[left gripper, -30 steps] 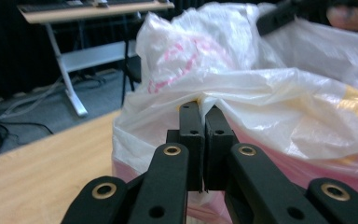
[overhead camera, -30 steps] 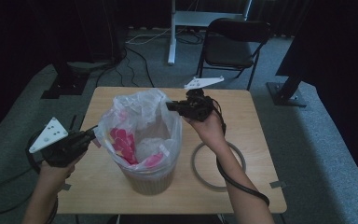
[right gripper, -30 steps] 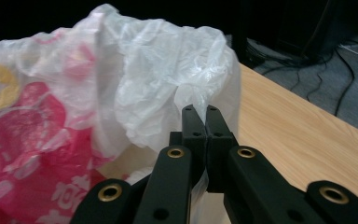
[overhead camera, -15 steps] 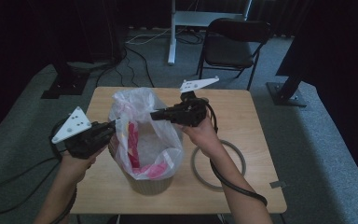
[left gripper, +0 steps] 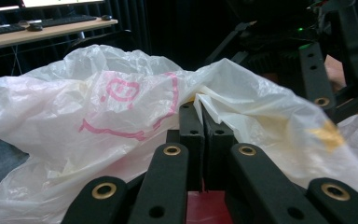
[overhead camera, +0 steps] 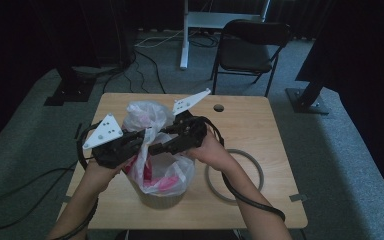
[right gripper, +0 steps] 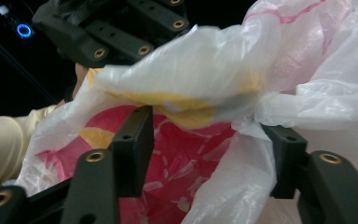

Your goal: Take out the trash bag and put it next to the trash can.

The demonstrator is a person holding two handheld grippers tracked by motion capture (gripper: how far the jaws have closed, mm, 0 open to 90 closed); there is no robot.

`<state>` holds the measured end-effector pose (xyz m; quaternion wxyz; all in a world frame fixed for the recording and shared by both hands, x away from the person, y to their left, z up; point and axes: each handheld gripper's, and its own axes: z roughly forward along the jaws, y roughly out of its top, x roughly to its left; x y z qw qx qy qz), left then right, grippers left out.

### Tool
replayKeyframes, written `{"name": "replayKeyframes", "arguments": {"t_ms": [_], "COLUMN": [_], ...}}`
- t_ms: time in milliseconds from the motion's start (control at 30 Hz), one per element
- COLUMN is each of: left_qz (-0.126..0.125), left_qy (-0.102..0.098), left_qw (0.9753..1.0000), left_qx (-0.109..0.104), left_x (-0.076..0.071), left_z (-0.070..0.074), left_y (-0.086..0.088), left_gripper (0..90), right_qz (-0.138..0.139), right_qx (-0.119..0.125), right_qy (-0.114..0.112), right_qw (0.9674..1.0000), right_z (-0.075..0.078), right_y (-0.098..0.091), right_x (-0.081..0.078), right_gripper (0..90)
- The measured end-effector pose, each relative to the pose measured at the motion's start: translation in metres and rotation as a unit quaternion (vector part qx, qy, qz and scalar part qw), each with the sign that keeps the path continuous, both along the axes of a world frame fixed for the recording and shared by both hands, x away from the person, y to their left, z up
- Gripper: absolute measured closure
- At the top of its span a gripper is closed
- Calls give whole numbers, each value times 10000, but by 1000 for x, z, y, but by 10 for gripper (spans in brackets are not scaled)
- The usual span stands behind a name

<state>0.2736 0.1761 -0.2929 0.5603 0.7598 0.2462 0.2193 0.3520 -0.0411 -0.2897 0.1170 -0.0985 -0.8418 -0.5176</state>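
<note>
A white plastic bag (overhead camera: 166, 172) with pink print lines a small round bin (overhead camera: 162, 201) on the wooden table (overhead camera: 265, 125). My left gripper (overhead camera: 141, 141) is shut on a gathered fold of the bag's rim (left gripper: 223, 100), its jaws pressed together on the film. My right gripper (overhead camera: 156, 148) meets it from the right above the bin. Its jaws have just been opening and stand apart (right gripper: 207, 135), with the bunched bag film (right gripper: 191, 74) hanging loose between them. Pink contents show through the bag (right gripper: 191, 149). The left gripper's body (right gripper: 121, 32) shows behind the bag.
A grey ring (overhead camera: 254, 167) lies flat on the table right of the bin. A cable hole (overhead camera: 218, 107) sits near the far edge. A black chair (overhead camera: 250, 47) and a stand's base (overhead camera: 307, 102) are on the floor beyond.
Both grippers have come together over the bin, drawing the bag's mouth closed. The right gripper's jaws have opened off the bag's rim.
</note>
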Motion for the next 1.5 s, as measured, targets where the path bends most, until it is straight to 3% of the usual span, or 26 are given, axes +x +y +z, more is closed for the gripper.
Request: {"name": "replayKeyframes", "arguments": {"t_ms": [100,167,233,300,567,767,867,967,1200,1500], "left_qz": [-86,-23,58,39,416,628,674,719,933,1201], "left_qy": [65,53,83,209,299,391,512,596,537,796], "left_qw": [9999,10000,9999,9998,9986,9973,9964,9955,9939,9895], "left_qx": [-24,0,16,18,116,7,81,134,253,134], "left_x": [1,1,2,4,2,-5,-8,-12,-25,-27], "left_z": [-1,-1,-1,-2,-3,-2,-5,-9,-15,-36], "left_y": [0,1,3,8,24,41,48,54,63,85], "left_gripper": [883,873,796,706,391,283,208,177,114,93], "right_qz": [-5,-58,-43,-173,-362,-596,-634,-653,-699,-737], "right_qx": [29,-78,-138,-154,-135,-36,48,82,148,266], "right_qy": [56,-39,-49,-107,-131,-78,-51,-59,-68,-64], "right_qw": [10000,9999,9999,9997,9992,9982,9980,9978,9974,9969], "right_z": [-1,-3,-6,-8,-9,-7,-6,-5,-1,7], "right_y": [0,0,0,-1,-7,-16,-20,-22,-23,-27], "right_x": [3,4,5,5,9,16,17,17,18,19], "right_gripper": [593,710,843,891,899,900,900,900,899,899]}}
